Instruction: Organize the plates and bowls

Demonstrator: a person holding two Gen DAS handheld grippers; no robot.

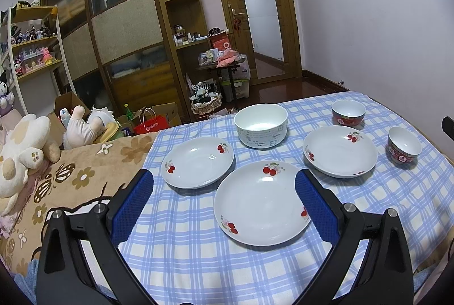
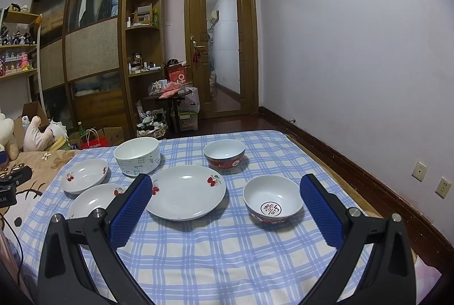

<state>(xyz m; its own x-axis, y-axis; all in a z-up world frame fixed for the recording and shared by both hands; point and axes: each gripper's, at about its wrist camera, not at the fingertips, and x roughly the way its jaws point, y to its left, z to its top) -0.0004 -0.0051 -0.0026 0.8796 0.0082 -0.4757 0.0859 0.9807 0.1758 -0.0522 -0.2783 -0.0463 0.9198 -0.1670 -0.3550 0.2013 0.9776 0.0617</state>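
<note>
Three white cherry-print plates lie on the blue checked cloth: a near plate (image 1: 262, 202), a left plate (image 1: 197, 161) and a right plate (image 1: 340, 150). A tall white bowl (image 1: 261, 124) stands behind them. Two red-patterned bowls sit at the right: a far one (image 1: 348, 112) and a near one (image 1: 404, 144). My left gripper (image 1: 224, 180) is open and empty above the near plate. My right gripper (image 2: 225, 185) is open and empty, between the right plate (image 2: 185, 191) and the near red bowl (image 2: 273, 198). The far red bowl (image 2: 224, 154) and white bowl (image 2: 137, 156) stand behind.
The cloth (image 2: 215, 254) covers a low surface beside a brown floral blanket (image 1: 65, 185) with plush toys (image 1: 22, 151). A lilac wall (image 2: 354, 63) runs along the right. A wardrobe, shelves and floor clutter stand beyond the far edge.
</note>
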